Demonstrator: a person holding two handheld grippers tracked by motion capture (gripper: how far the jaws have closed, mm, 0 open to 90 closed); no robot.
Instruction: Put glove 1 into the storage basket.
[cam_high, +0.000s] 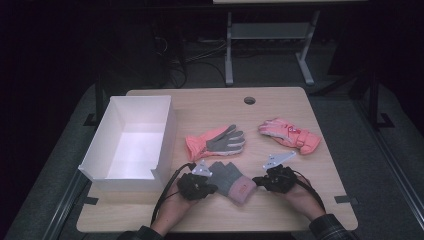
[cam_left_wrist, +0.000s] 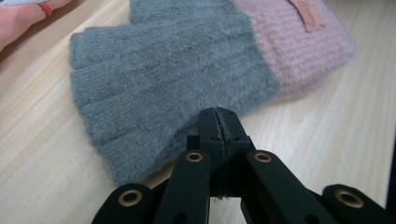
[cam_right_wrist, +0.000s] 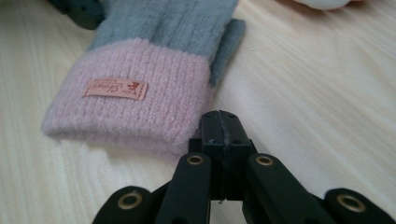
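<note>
A fingerless knit glove (cam_high: 227, 176) with a grey hand and a pink cuff lies flat near the table's front edge, between my two grippers. My left gripper (cam_high: 215, 189) is shut, its tips at the grey edge of the glove (cam_left_wrist: 163, 88). No fabric shows clearly between its jaws (cam_left_wrist: 218, 116). My right gripper (cam_high: 255, 181) is also shut, its tips (cam_right_wrist: 223, 119) against the corner of the pink cuff (cam_right_wrist: 135, 107), which bears a small label. The left gripper (cam_right_wrist: 79, 14) shows dark beyond the glove in the right gripper view.
An open white box (cam_high: 107, 162) stands at the table's left. An orange glove with a grey palm (cam_high: 216, 141) lies mid-table, and a pink padded glove (cam_high: 290, 134) lies to its right. A round cable hole (cam_high: 249, 100) sits near the far edge.
</note>
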